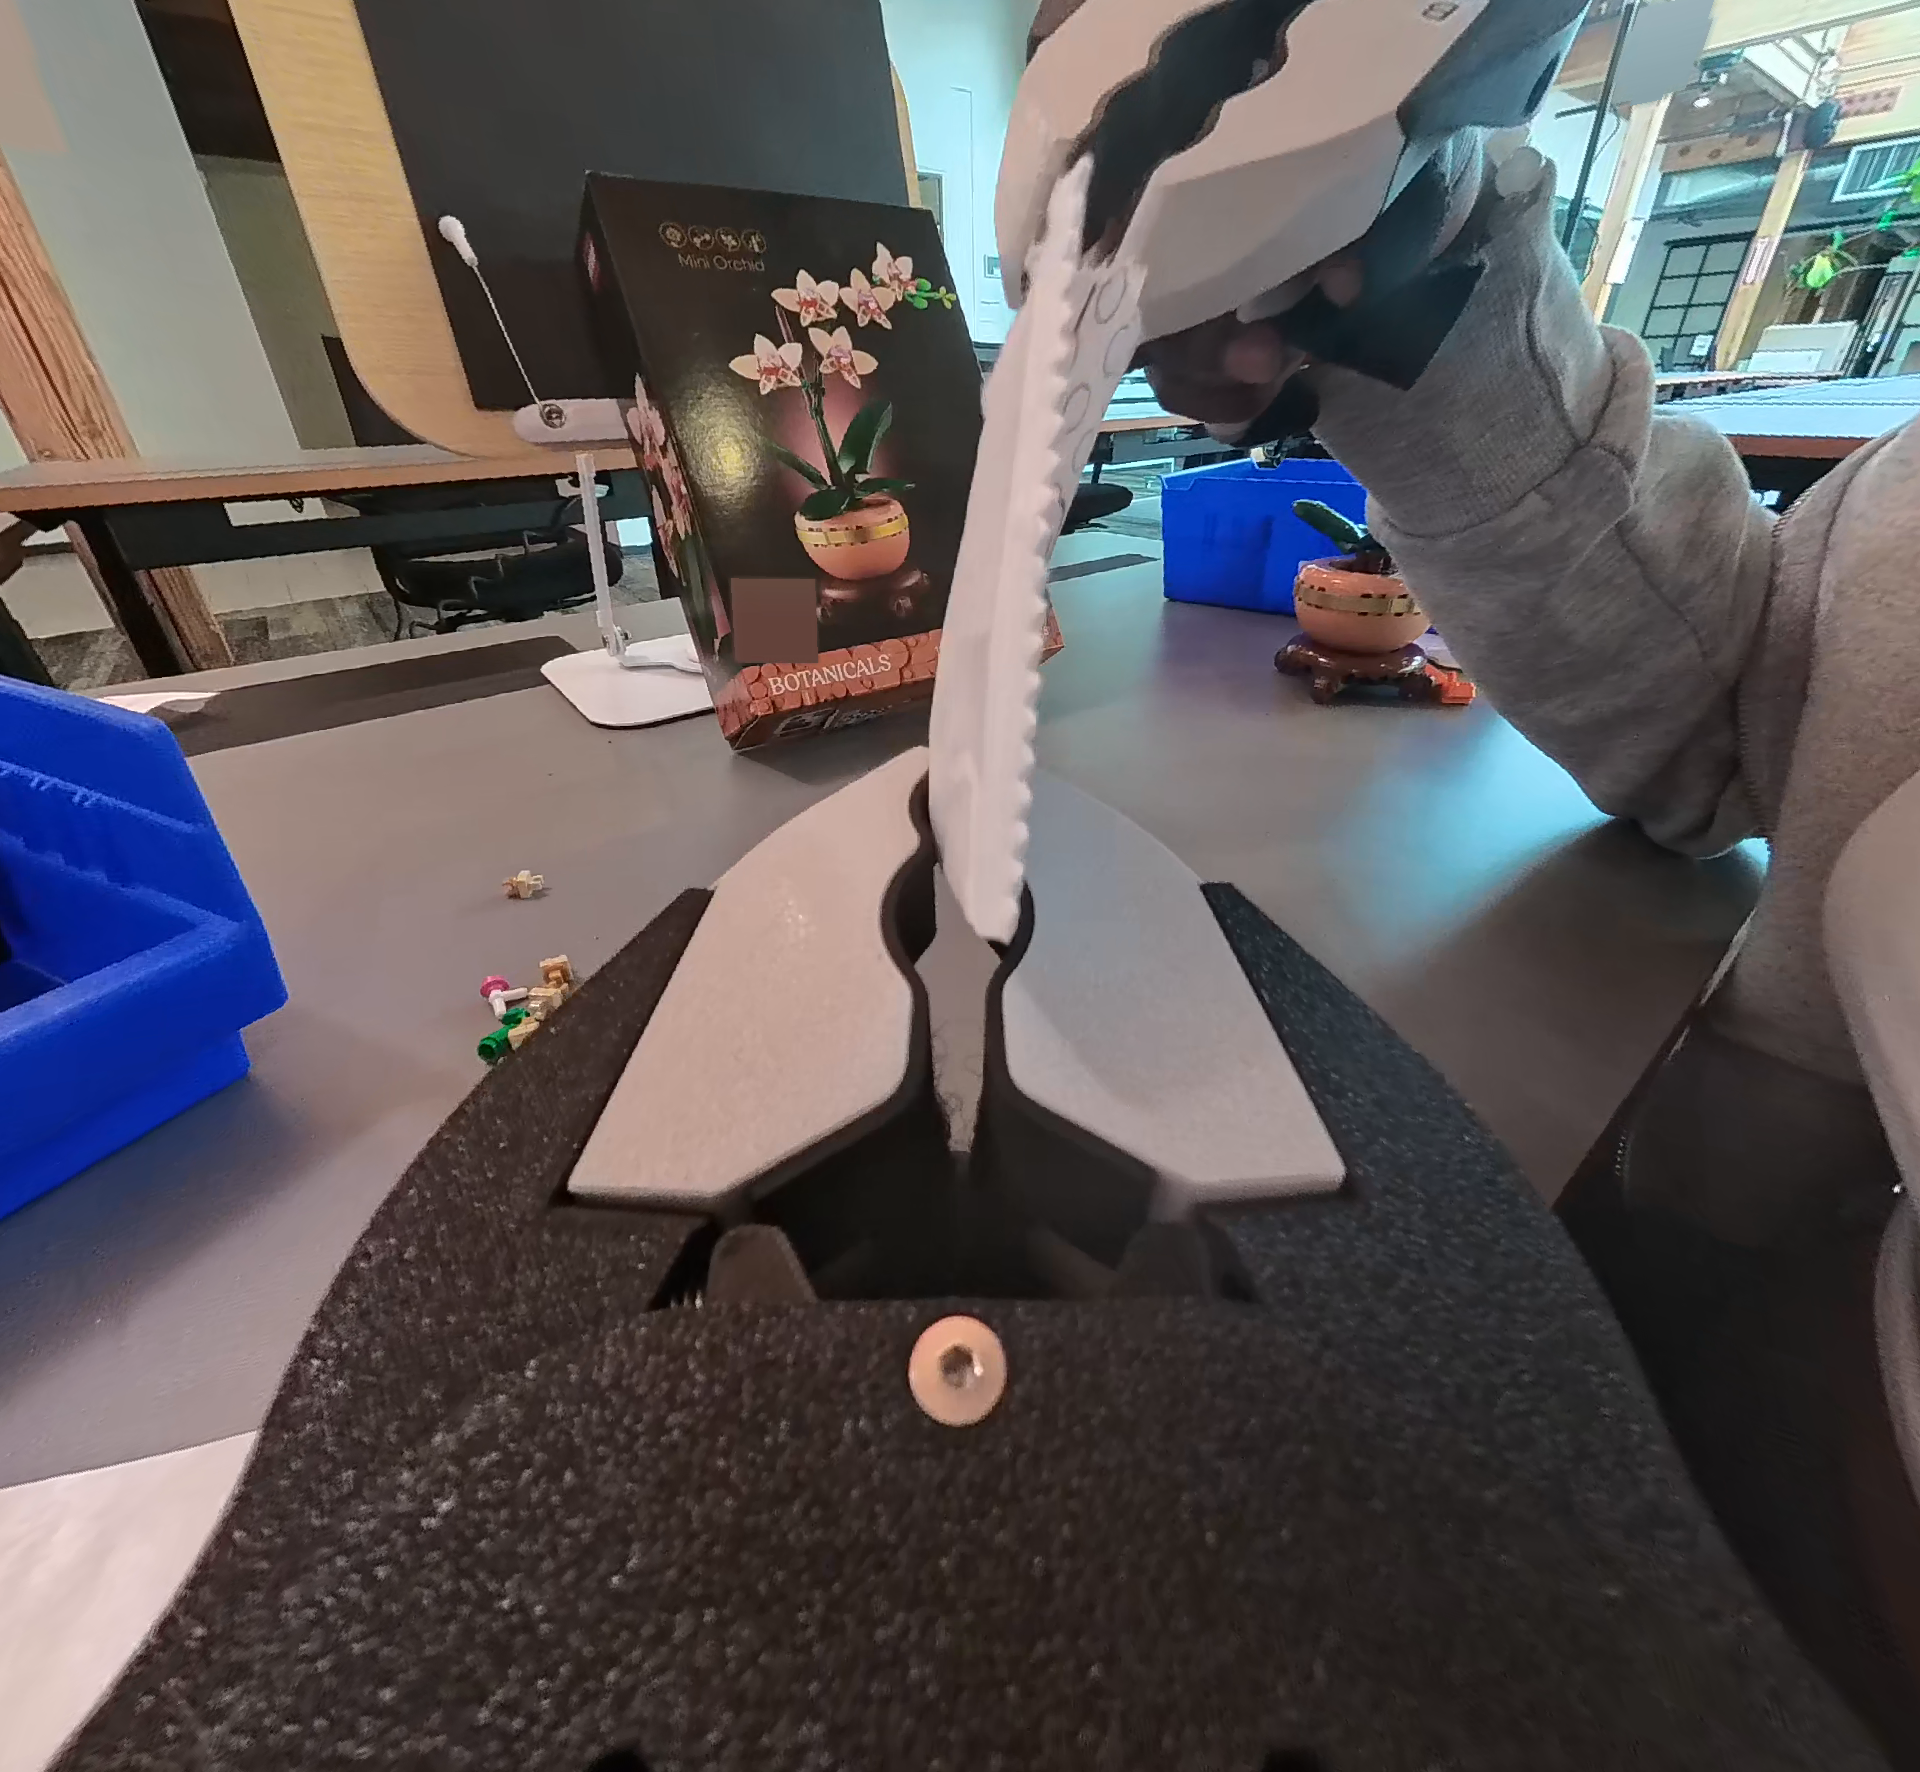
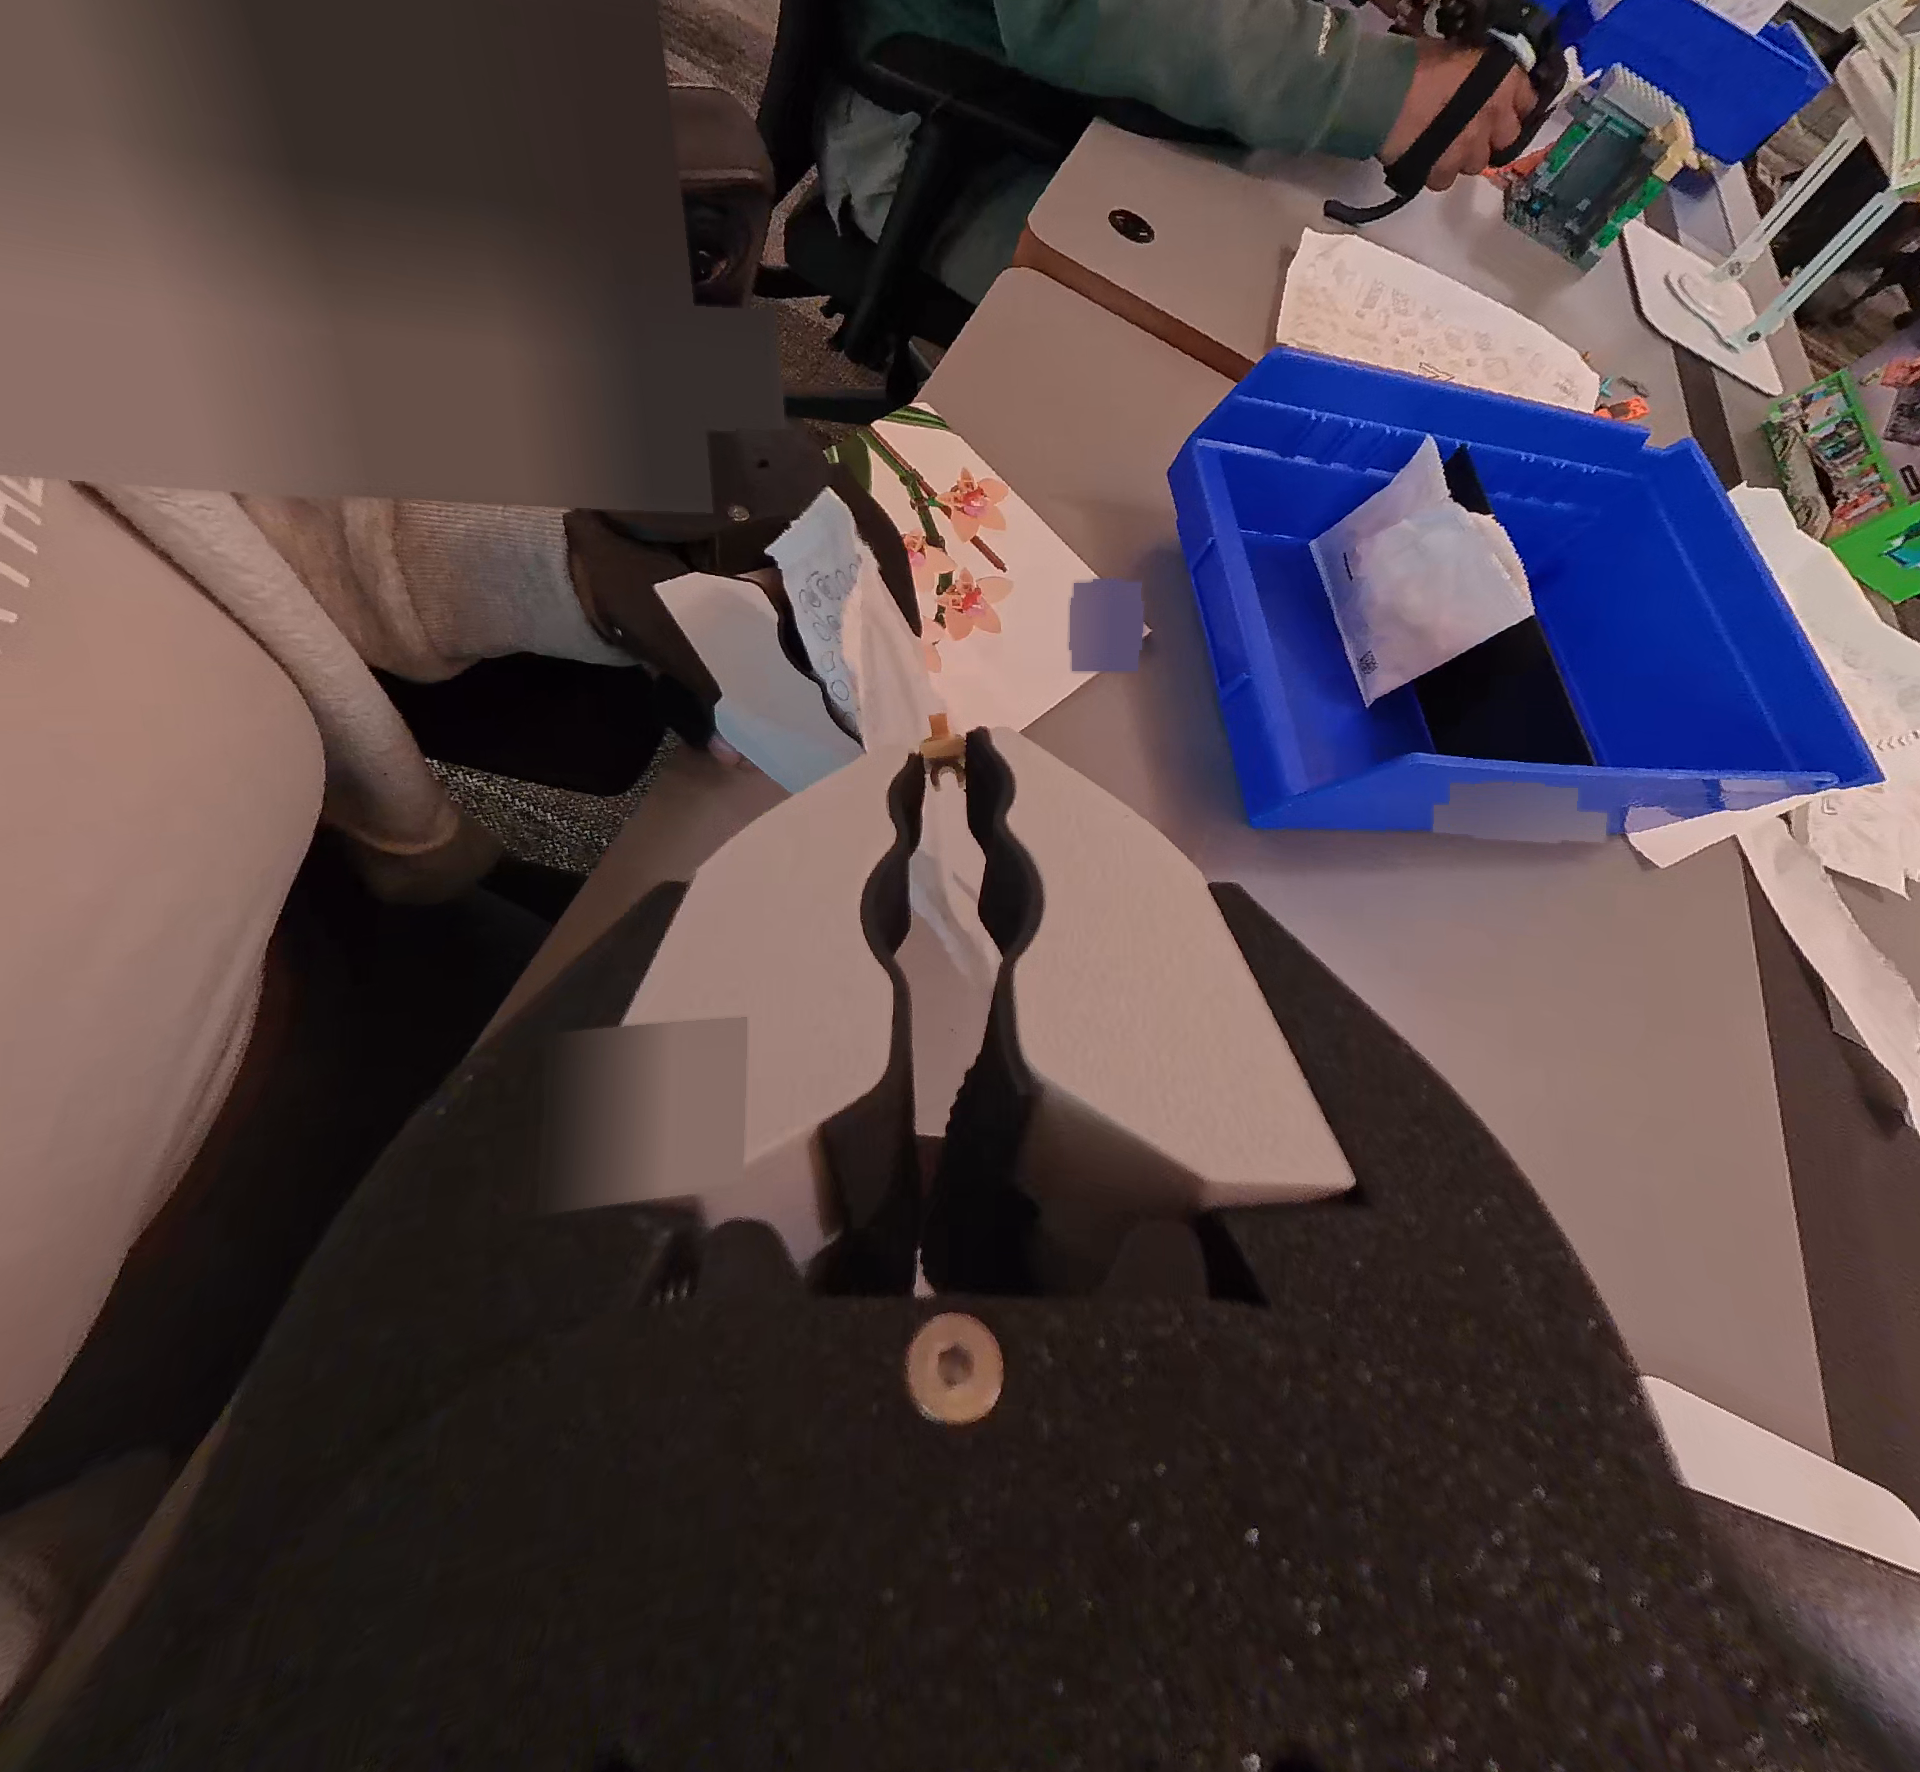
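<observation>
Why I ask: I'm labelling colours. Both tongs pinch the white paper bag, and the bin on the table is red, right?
Not red: the bin is blue, as the right wrist view shows. The left tongs and right tongs do both pinch the white paper bag.

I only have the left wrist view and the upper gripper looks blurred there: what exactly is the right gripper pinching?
Observer: In the right wrist view, the right gripper pinches a small tan piece at its tips, just beside the end of the white bag.
Operator: I can't see into the blue bin on that side. What is in it?
Observer: The blue bin holds a second white bag leaning against a black divider.
</observation>
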Available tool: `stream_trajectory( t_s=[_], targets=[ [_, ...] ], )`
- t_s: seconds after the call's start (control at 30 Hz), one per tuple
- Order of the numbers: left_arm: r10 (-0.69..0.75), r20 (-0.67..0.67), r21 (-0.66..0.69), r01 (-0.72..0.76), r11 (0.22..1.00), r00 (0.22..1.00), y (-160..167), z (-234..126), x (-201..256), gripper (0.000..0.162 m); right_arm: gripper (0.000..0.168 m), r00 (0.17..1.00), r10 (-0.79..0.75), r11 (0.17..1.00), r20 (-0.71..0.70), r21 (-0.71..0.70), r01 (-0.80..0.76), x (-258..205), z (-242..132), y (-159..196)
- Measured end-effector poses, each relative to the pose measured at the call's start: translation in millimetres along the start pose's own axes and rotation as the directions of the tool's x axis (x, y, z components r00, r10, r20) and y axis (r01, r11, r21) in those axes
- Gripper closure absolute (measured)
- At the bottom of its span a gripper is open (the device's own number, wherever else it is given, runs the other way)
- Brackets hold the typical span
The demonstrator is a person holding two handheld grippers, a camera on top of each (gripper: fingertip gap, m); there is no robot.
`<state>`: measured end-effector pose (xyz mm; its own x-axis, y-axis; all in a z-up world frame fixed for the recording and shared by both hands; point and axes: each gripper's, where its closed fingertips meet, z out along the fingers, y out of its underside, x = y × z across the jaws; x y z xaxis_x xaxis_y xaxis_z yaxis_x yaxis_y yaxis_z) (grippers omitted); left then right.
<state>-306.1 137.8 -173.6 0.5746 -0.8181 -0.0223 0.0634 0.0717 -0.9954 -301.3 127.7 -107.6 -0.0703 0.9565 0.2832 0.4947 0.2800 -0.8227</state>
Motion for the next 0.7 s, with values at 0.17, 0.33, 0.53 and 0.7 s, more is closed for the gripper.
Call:
stream_trajectory(
  t_s=[0.17, 0.33, 0.53, 0.7],
  targets=[
    [-0.002, 0.0, -0.006, 0.002, 1.0, 1.0, 1.4, 1.1, 0.0, 0.16, 0.16, 1.0, -0.001, 1.0, 0.006, -0.006, 0.001, -1.5, 0.7, 1.2],
    [-0.002, -0.004, -0.017, 0.002, 1.0, 1.0, 3.8, 3.0, 0.4, 0.16, 0.16, 1.0, -0.006, 1.0, 0.003, -0.024, 0.006, -1.6, 4.8, 3.8],
    [-0.006, -0.006, -0.014, 0.006, 1.0, 1.0, 3.6, 3.2, 0.7, 0.16, 0.16, 1.0, -0.008, 1.0, -0.015, -0.022, 0.008, 1.1, 4.2, 3.6],
    [-0.006, -0.008, -0.012, 0.006, 1.0, 1.0, 3.4, 4.0, 0.8, 0.16, 0.16, 1.0, -0.01, 1.0, -0.018, -0.017, 0.009, 1.5, 3.0, 2.7]
  ],
)
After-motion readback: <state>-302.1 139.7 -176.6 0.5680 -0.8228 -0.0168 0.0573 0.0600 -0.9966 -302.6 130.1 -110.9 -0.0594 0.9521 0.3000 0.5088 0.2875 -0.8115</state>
